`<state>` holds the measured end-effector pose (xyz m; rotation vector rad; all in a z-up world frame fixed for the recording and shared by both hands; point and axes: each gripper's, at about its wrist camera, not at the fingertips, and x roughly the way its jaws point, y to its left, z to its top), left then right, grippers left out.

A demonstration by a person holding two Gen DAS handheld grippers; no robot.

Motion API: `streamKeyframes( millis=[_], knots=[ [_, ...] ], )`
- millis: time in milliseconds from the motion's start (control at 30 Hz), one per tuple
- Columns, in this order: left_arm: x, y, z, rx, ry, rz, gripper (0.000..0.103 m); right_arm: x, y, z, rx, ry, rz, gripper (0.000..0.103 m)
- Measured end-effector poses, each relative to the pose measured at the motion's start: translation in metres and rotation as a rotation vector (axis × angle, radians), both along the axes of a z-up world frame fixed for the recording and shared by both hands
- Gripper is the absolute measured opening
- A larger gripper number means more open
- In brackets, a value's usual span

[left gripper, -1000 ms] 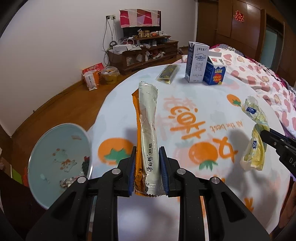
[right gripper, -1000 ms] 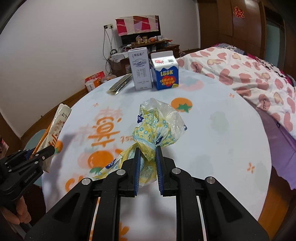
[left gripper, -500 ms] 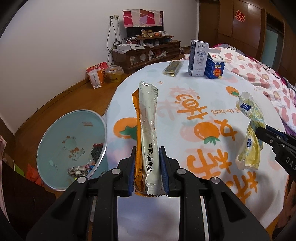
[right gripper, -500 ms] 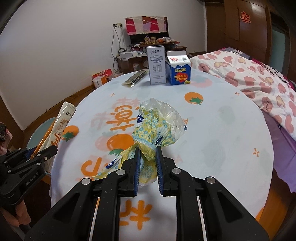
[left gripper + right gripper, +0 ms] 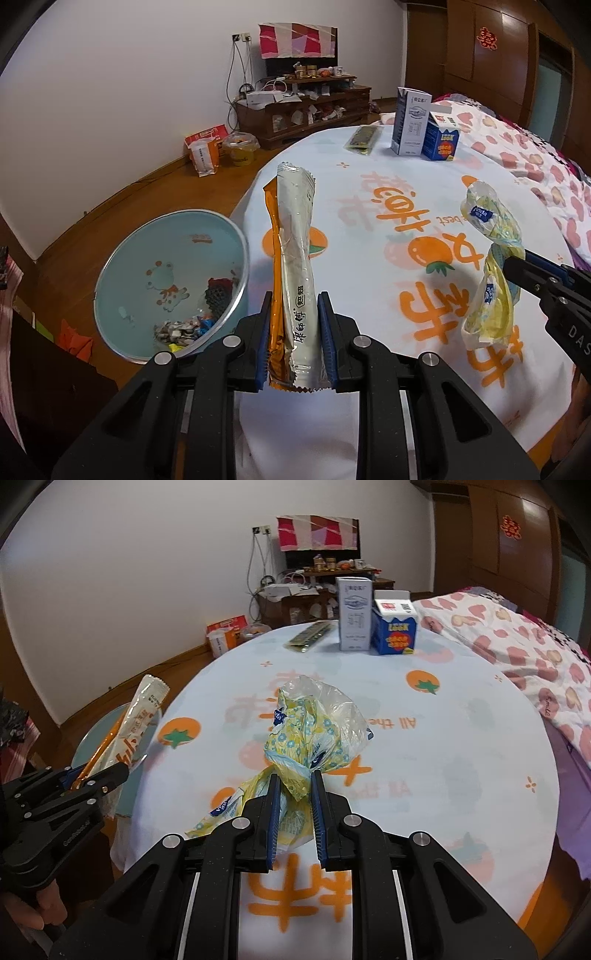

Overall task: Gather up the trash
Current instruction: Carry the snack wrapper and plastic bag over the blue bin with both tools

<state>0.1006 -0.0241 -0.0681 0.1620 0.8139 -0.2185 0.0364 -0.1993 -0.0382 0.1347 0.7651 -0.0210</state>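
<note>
My left gripper [image 5: 294, 306] is shut on long snack wrappers [image 5: 293, 258], one white, one orange, held upright above the table's left edge. A light blue trash bin [image 5: 155, 236] with some trash inside stands on the floor to the left. My right gripper [image 5: 294, 779] is shut on a crumpled yellow and clear plastic bag [image 5: 314, 731] above the table; the bag also shows in the left wrist view [image 5: 493, 266]. The left gripper and its wrappers [image 5: 136, 716] show at the left of the right wrist view.
The round table [image 5: 443, 738] has a white cloth with orange prints. At its far side stand a white carton [image 5: 354, 613] and a blue carton [image 5: 395, 631], with a dark flat packet [image 5: 309, 637] beside them. A bed [image 5: 535, 657] lies to the right.
Both grippers have drawn back toward the table's near edge with their loads. The bin has come further into the left wrist view, toward the middle.
</note>
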Motion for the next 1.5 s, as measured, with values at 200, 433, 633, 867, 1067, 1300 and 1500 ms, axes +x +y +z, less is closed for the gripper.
streamKeyframes(
  millis=[200,433,633,867,1067,1300,1500],
  knots=[
    [-0.003,0.010,0.002,-0.005,-0.005,0.016,0.023,0.001,0.013,0.002,0.002,-0.005,0.032,0.017],
    [-0.003,0.022,0.005,-0.008,-0.011,0.042,0.023,0.004,0.031,0.002,0.000,-0.004,0.070,0.017],
    [0.000,0.034,0.007,-0.008,-0.018,0.067,0.023,0.009,0.046,0.003,-0.003,-0.008,0.103,0.017],
    [0.005,0.049,0.008,-0.006,-0.022,0.101,0.023,0.019,0.059,0.004,-0.007,-0.008,0.134,0.017],
    [0.010,0.064,0.008,-0.004,-0.020,0.139,0.023,0.028,0.072,0.003,-0.008,-0.008,0.167,0.017],
    [0.015,0.081,0.007,-0.006,-0.020,0.177,0.023,0.038,0.091,0.004,-0.009,-0.013,0.207,0.018],
    [0.020,0.093,0.005,-0.007,-0.018,0.207,0.023,0.047,0.109,0.004,-0.008,-0.014,0.241,0.018]
  ],
)
